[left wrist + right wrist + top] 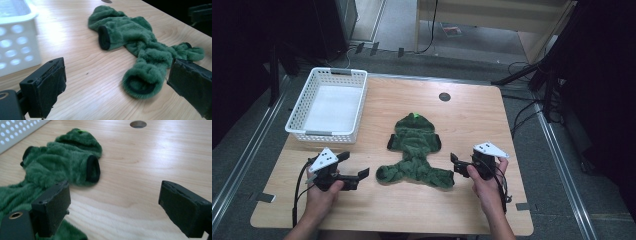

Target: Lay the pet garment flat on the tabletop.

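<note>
High view puts your left gripper (354, 167) and right gripper (457, 164) on either side of the green plush garment (414, 150), which lies flat on the worktop (472, 115). Both sets of jaws stand wide with nothing between them; the garment's leg cuffs lie just beyond each.

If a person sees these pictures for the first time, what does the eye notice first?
First, the fluffy green garment lying crumpled in the middle of the wooden table. Then the two black grippers at its sides, left gripper and right gripper, both open and holding nothing. A white basket stands at the far left corner.
</note>
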Action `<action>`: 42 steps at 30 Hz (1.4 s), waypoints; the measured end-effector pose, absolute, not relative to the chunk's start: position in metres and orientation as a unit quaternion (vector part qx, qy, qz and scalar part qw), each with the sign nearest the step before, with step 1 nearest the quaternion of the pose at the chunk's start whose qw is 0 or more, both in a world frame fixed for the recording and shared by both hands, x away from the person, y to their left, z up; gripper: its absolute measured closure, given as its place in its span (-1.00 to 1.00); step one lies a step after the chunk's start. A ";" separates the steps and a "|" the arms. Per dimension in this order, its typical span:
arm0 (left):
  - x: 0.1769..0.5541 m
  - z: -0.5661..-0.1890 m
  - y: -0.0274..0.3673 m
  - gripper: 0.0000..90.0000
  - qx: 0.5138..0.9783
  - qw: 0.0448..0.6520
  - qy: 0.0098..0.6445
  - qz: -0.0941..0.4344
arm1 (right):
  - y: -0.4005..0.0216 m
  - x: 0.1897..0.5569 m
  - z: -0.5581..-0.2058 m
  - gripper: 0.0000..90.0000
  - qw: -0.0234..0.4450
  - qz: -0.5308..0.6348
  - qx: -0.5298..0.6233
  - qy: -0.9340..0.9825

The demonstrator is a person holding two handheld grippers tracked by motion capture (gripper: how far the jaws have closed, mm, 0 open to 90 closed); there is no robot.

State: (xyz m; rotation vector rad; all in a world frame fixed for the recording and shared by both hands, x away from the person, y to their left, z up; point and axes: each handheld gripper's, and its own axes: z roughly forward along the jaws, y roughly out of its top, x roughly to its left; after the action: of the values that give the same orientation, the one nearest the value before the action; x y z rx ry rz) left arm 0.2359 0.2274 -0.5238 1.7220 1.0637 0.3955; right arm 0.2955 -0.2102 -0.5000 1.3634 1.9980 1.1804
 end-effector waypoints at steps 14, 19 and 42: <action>0.221 -0.525 0.299 -0.96 0.675 0.499 0.505 0.202 | -0.247 0.268 -0.510 -0.76 0.230 0.413 0.516 0.715; 0.215 -0.527 0.323 -0.96 0.665 0.490 0.522 0.212 | -0.260 0.260 -0.513 -0.76 0.232 0.406 0.525 0.711; 0.181 -0.544 0.404 -0.96 0.625 0.461 0.586 0.230 | -0.324 0.219 -0.535 -0.76 0.237 0.393 0.564 0.686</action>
State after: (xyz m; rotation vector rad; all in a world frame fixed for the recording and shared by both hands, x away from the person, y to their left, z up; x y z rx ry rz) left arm 0.1805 0.4037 -0.5443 1.5390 1.4433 0.5652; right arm 0.2194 -0.3239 -0.5350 1.5462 1.8815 1.0779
